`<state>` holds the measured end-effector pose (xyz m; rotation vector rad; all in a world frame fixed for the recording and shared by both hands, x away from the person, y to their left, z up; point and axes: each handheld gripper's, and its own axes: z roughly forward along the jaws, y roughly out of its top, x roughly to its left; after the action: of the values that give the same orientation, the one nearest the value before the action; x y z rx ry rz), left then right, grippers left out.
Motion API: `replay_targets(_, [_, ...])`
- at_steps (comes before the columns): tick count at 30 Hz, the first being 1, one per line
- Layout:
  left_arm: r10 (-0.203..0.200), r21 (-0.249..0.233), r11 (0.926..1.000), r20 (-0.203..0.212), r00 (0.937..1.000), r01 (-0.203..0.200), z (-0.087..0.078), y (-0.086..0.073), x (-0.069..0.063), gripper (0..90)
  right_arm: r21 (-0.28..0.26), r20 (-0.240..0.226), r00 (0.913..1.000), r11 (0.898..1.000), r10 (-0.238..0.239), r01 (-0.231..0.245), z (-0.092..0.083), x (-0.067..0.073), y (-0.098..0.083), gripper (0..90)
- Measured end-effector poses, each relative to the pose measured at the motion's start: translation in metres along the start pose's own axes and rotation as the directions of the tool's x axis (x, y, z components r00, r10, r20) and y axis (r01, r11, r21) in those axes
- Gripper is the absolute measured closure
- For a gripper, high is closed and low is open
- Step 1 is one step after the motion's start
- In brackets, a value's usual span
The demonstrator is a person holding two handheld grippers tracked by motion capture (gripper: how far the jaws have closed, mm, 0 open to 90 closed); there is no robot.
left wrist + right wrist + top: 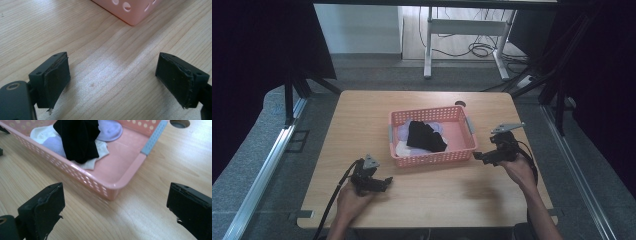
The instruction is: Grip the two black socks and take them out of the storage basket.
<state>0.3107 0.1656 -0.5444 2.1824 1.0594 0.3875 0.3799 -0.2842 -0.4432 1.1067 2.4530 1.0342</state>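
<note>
A pink perforated basket (pixel 460 114) sits mid-table and holds a black cloth (pixel 425 135) on top of lilac cloth (pixel 403 132) and white cloth (pixel 402 149). In the right gripper view the black cloth (pixel 77 137) drapes over the lilac cloth (pixel 110 131) and white cloth (pixel 41 133) inside the basket (pixel 117 187). My left gripper (pixel 387 182) rests low near the table's front left, open and empty, with the basket corner (pixel 132 15) ahead of it. To the right of the basket my right gripper (pixel 475 156) is open with nothing between its jaws.
A round cable hole (pixel 460 104) lies in the wooden table (pixel 362 115) behind the basket. Dark curtains and metal stands flank the table. A white desk frame (pixel 464 30) with cables stands on the floor beyond.
</note>
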Motion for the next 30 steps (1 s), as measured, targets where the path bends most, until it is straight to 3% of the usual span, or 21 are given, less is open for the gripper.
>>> replay_targets(15, [0.004, 0.001, 1.0000, -0.001, 1.0000, -0.004, 0.000, 0.000, 0.000, 11.9, 0.024, -0.015, 0.9995, 0.999, -0.027, 0.028, 0.019, 0.004, 0.044, 12.4])
replay_targets(30, [0.003, 0.001, 1.0000, -0.001, 1.0000, -0.003, 0.000, 0.000, 0.000, 11.9, 0.131, -0.110, 0.9882, 0.984, -0.107, 0.121, 0.071, 0.033, 0.085, 16.3])
